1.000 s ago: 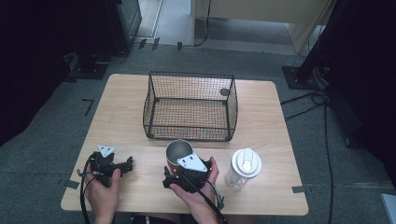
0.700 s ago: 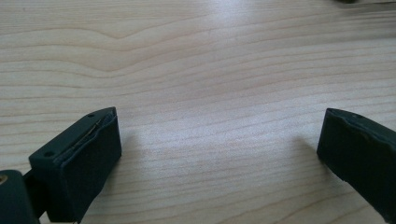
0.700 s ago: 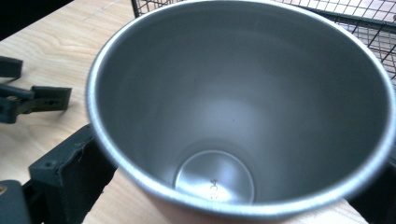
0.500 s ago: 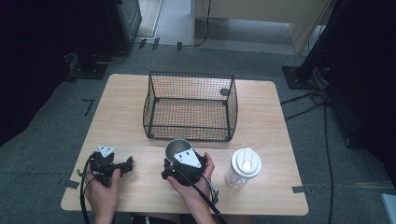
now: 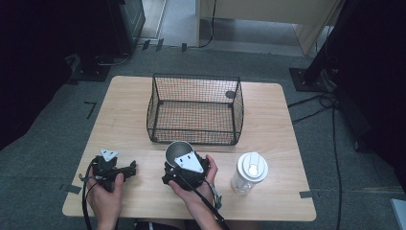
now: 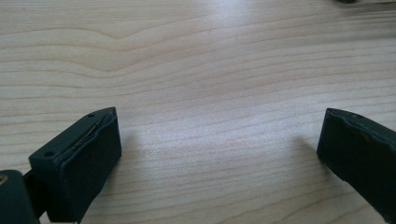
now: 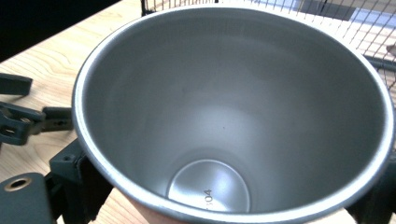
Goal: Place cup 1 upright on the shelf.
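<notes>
1. At the near table edge, just before the wire basket (image 5: 195, 109), the right gripper (image 5: 184, 168) has just been closing its jaws around the steel cup (image 5: 178, 151), which now sits upright between them.
2. The left gripper (image 5: 125, 169) rests spread wide over bare table (image 5: 268, 124).

Steel cup (image 7: 233, 116): smooth grey metal, softly shiny inside, brighter along the rim. Table (image 6: 210, 70): pale wood with wavy grain lines, smooth, a little glossy. Wire basket (image 5: 195, 109): thin black metal mesh. Bottle (image 5: 249, 173): clear plastic with a white plastic lid. Jaw pads of left gripper (image 6: 219, 163): black, matt, rubbery looking. Floor (image 5: 57, 120): grey, rough carpet.
</notes>
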{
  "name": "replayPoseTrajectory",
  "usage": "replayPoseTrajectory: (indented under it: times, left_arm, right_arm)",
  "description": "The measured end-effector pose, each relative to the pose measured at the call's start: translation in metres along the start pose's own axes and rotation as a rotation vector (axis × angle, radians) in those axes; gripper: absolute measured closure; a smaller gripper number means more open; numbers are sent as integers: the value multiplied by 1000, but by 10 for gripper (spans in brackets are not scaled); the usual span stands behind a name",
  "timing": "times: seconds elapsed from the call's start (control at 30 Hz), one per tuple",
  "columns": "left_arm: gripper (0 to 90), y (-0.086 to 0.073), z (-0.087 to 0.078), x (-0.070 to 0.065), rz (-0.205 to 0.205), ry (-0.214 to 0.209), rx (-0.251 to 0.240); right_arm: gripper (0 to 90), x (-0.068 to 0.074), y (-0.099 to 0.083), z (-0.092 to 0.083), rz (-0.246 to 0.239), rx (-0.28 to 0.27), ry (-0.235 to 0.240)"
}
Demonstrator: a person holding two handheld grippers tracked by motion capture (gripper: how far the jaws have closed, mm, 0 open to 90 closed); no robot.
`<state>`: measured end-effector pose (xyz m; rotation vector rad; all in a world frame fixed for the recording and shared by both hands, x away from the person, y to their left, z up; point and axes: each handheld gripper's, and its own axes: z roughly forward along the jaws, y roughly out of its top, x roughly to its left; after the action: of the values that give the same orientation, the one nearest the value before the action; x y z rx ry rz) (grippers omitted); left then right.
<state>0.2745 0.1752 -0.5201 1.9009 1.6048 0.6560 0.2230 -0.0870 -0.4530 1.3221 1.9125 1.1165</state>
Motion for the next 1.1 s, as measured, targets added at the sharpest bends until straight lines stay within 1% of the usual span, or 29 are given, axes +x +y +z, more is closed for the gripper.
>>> replayPoseTrajectory:
  times: [0.13,0.23,0.43,0.47,0.5,0.6,0.83,0.87,0.9,0.93,1.1]
  left_arm:
    - [4,0,0,0,0,0,0]
    - [4,0,0,0,-1,0,-1]
    - [4,0,0,0,-1,0,-1]
    - [4,0,0,0,-1,0,-1]
    - [4,0,0,0,-1,0,0]
    - [4,0,0,0,0,0,0]
    - [4,0,0,0,0,-1,1]
    - [4,0,0,0,0,-1,1]
    - [4,0,0,0,0,0,2]
    - [4,0,0,0,0,-1,1]
    - [4,0,0,0,0,-1,3]
  right_arm:
    - [77,2,10,-3,-1,-15,9]
    - [77,3,18,-6,-6,-36,17]
    - [77,2,35,-9,-10,-61,21]
    - [77,2,35,-9,-10,-61,21]
    - [77,1,43,-10,-12,-76,21]
    - [77,0,52,-11,-14,-88,20]
    - [77,-4,75,-10,-1,-119,12]
    - [77,-4,75,-10,-1,-119,12]
    - [77,-5,82,-8,2,-125,7]
    - [77,-6,85,-8,5,-127,7]
    - [77,-8,100,-3,-2,-138,-5]
